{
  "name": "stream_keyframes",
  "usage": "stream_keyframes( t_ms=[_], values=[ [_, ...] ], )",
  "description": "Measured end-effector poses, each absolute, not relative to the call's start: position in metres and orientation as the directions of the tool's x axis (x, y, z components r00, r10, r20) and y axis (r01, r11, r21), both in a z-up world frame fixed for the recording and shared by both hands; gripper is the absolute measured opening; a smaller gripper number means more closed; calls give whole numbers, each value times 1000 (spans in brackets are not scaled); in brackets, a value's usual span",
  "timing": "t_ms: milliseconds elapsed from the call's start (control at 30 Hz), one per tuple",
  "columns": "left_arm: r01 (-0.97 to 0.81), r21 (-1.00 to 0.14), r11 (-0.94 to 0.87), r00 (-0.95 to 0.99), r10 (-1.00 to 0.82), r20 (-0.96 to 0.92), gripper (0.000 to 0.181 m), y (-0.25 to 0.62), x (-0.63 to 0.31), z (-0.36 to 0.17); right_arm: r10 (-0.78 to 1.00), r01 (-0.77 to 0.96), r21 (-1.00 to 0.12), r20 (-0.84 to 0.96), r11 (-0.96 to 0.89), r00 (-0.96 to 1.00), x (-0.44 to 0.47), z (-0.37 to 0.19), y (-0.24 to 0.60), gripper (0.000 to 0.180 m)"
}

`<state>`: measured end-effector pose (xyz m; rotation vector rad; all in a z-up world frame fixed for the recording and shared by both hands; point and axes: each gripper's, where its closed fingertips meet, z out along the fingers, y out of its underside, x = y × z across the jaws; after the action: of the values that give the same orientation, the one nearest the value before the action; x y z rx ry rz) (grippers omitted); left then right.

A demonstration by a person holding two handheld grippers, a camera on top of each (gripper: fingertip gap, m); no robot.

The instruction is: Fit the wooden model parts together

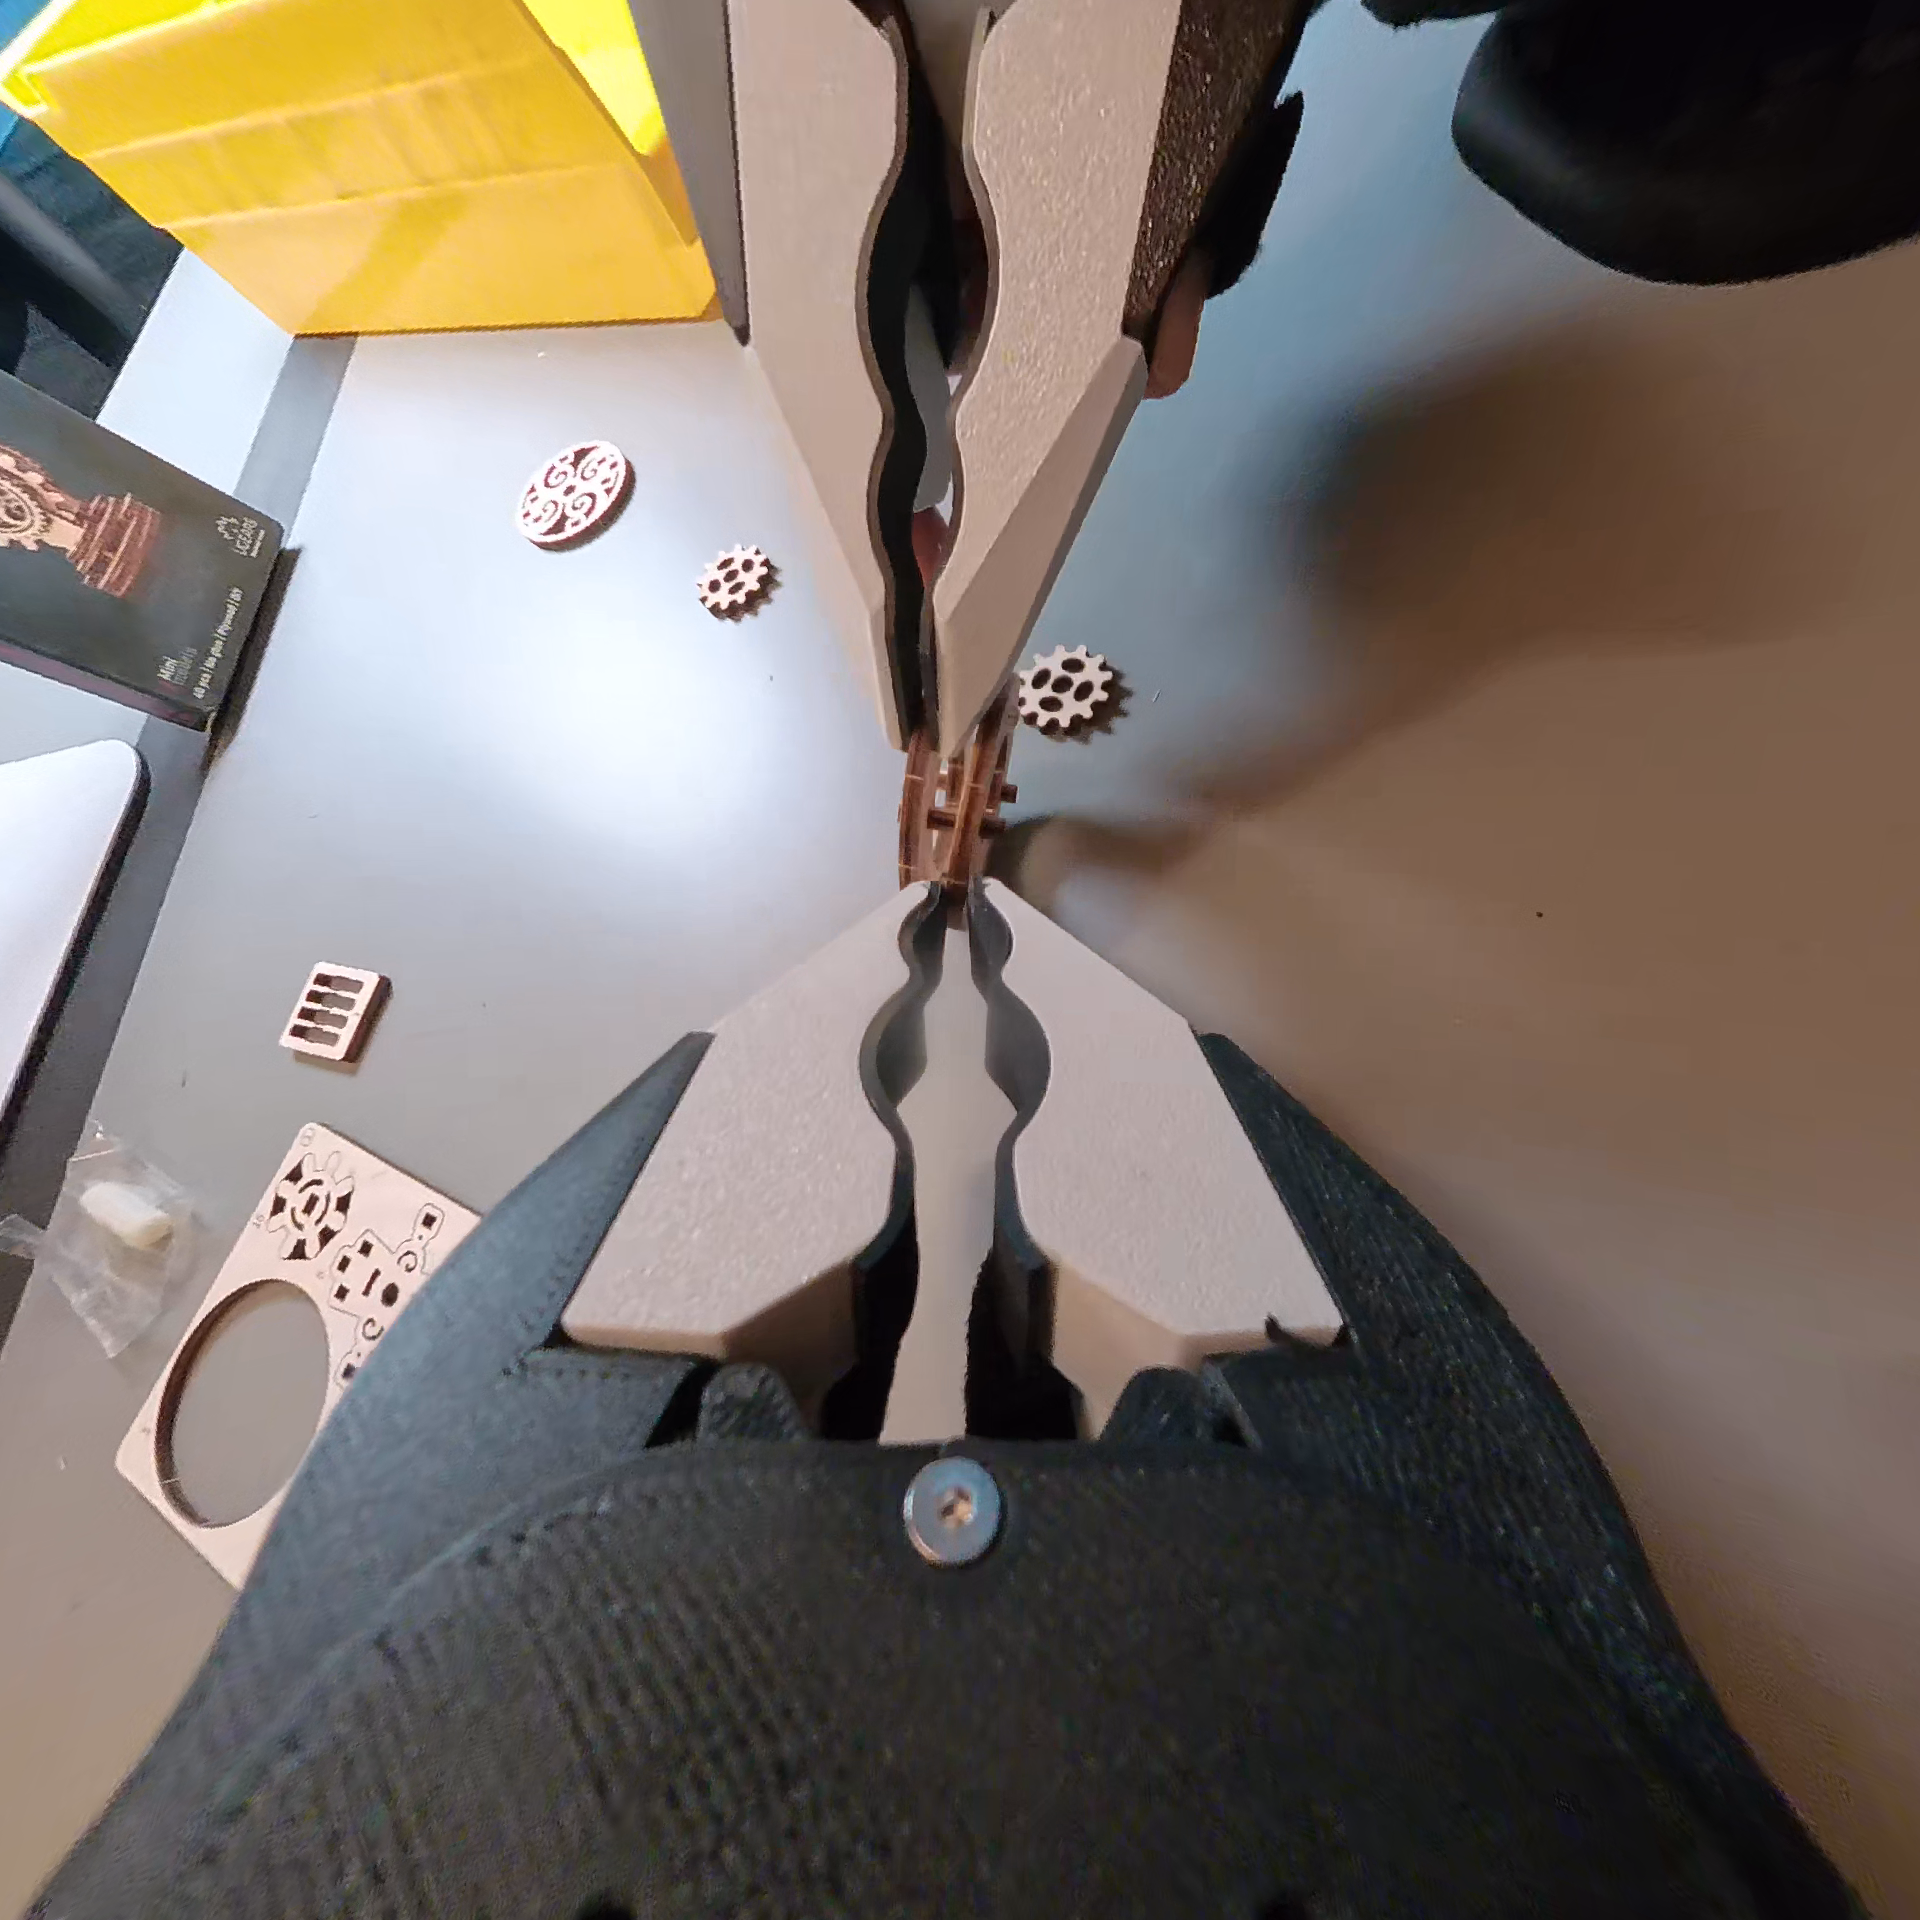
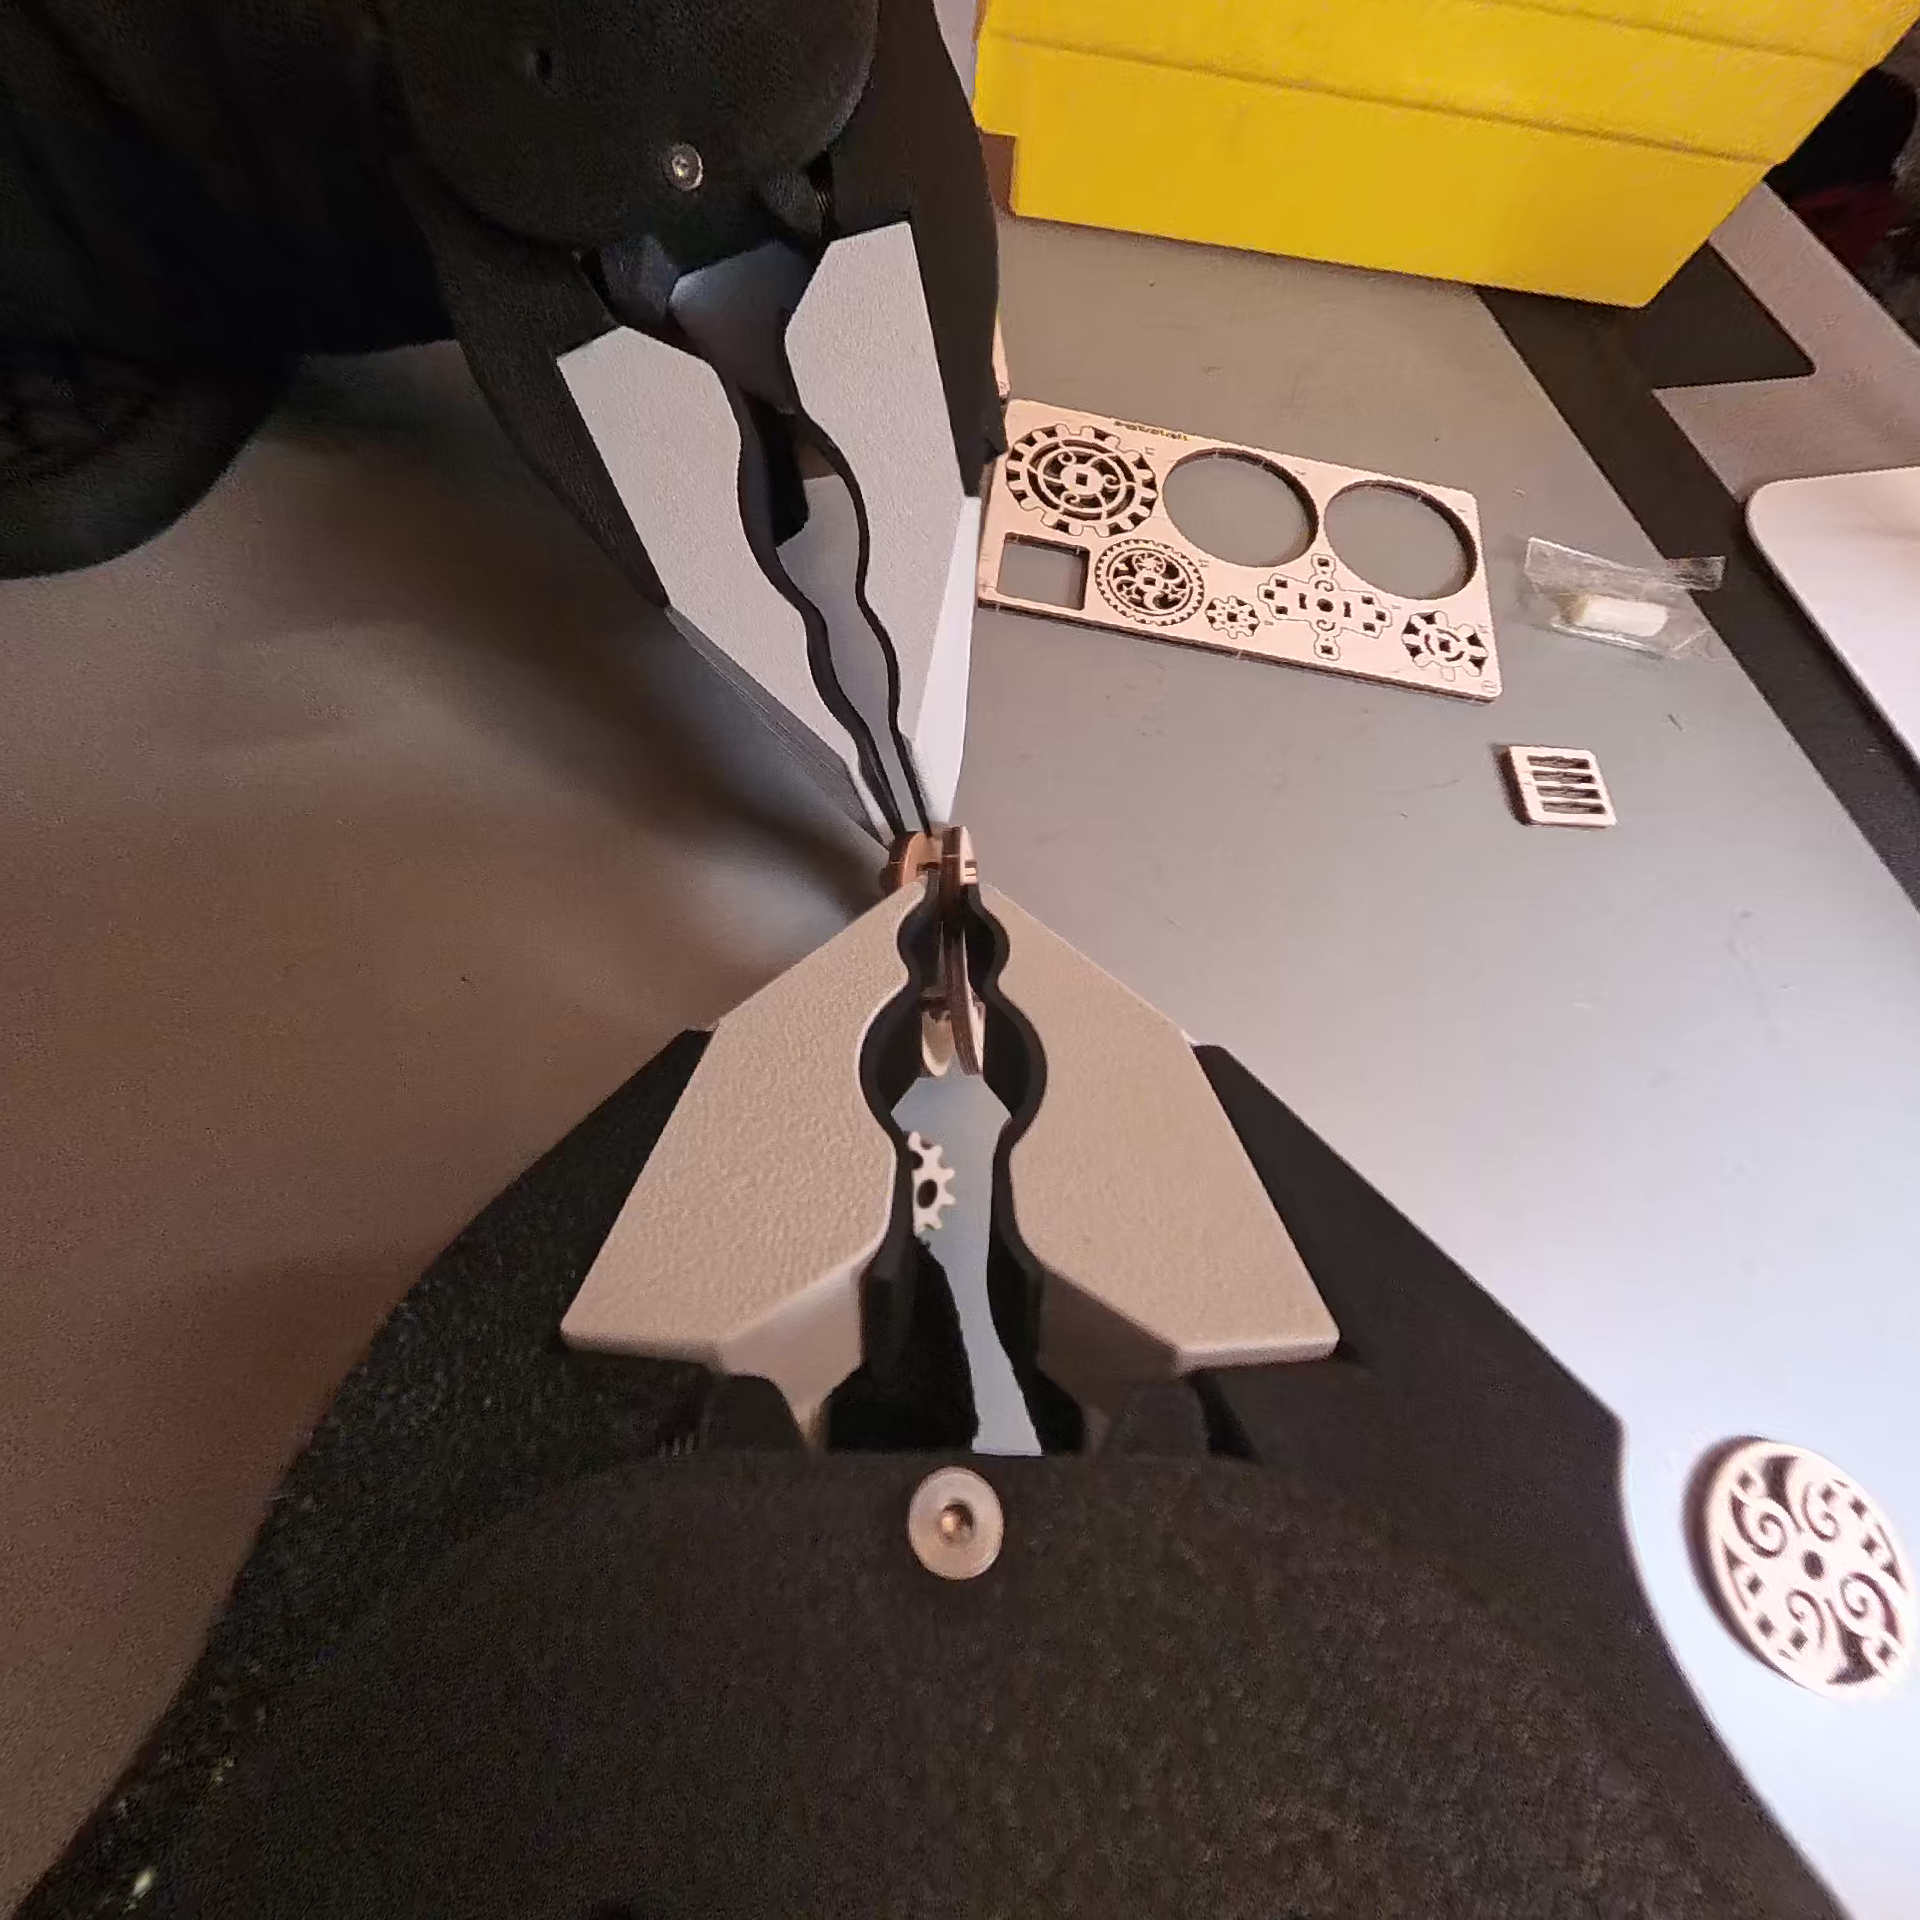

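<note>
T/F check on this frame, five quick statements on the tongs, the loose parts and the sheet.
1. Both tongs, left and right, are shut on the wooden assembly. True.
2. The assembly rests on the table. False: it is held above it.
3. Two small gears lie loose on the table. True.
4. The parts sheet has every piece punched out. False: several remain in it.
5. The yellow bin holds the slotted square piece. False: that piece lies on the table.
</note>
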<state>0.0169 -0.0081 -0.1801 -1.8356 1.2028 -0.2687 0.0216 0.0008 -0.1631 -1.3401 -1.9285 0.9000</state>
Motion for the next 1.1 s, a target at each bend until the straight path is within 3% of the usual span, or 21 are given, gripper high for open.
stream_keyframes(
  t_ms=[767,1100],
  values=[
    [-512,-826,-234,594,-791,-144,1,0,6,-178,989,515,-854,0,76,-146,10,-163,17,0],
    [-511,-846,-151,545,-818,-184,10,-8,19,-162,975,542,-840,-150,-37,-165,9,-164,2,1]
  ],
)
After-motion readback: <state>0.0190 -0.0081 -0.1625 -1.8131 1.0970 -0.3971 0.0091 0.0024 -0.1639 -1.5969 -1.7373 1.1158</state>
